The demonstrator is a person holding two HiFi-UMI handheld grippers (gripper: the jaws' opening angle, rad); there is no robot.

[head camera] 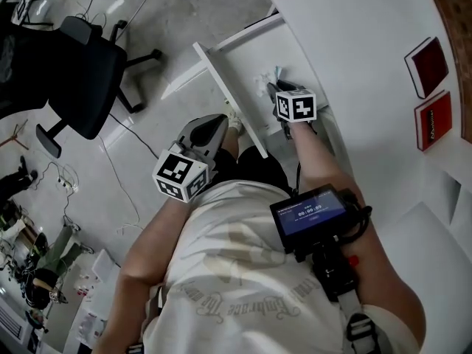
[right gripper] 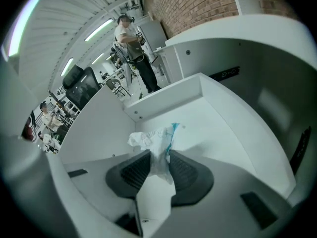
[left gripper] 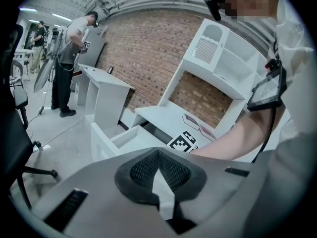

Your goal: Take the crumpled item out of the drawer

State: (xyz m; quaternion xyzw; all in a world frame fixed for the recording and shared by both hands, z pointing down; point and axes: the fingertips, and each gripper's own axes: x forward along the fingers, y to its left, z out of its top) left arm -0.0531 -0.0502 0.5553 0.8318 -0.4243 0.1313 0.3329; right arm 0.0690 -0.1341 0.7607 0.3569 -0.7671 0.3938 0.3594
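The crumpled item (right gripper: 154, 142) is a white wad with a teal edge. My right gripper (right gripper: 159, 163) is shut on it, and the wad hangs above the white floor of the open drawer (right gripper: 218, 128). In the head view the right gripper (head camera: 280, 91) reaches over the drawer (head camera: 254, 50) with the crumpled item (head camera: 265, 80) at its tip. My left gripper (head camera: 218, 122) is outside the drawer, near its front panel (head camera: 228, 98). Its pads (left gripper: 171, 170) meet at the tips with nothing between them. The left gripper view looks across at the drawer (left gripper: 124, 137).
The white desk (head camera: 354, 35) carries two red boxes (head camera: 428, 66) (head camera: 435, 120) at its right edge. A black office chair (head camera: 81, 72) stands on the floor to the left. Another white table (left gripper: 101, 86) and a standing person (left gripper: 67, 63) are farther off.
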